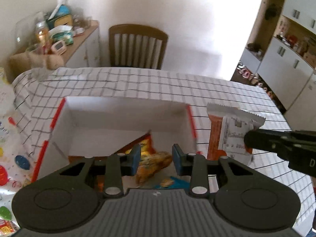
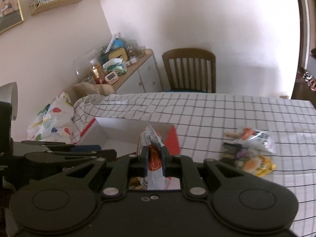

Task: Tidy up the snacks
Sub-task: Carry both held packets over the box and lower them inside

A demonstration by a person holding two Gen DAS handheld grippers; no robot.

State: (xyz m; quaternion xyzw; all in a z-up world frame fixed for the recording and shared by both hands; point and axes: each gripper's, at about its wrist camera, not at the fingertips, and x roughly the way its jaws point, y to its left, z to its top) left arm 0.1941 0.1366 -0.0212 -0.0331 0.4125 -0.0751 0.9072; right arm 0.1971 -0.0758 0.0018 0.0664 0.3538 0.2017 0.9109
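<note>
The right tool (image 2: 155, 159) is clamped on an orange-and-white snack packet (image 1: 230, 134), held upright with its long axis vertical — just beside the right wall of the open white box (image 1: 126, 118) on the checked tabletop (image 1: 177, 86). The box lies to its left, so the drop is probably a short move that way. The left tool (image 1: 156, 159) hangs narrowly parted and empty over snacks already inside.
</note>
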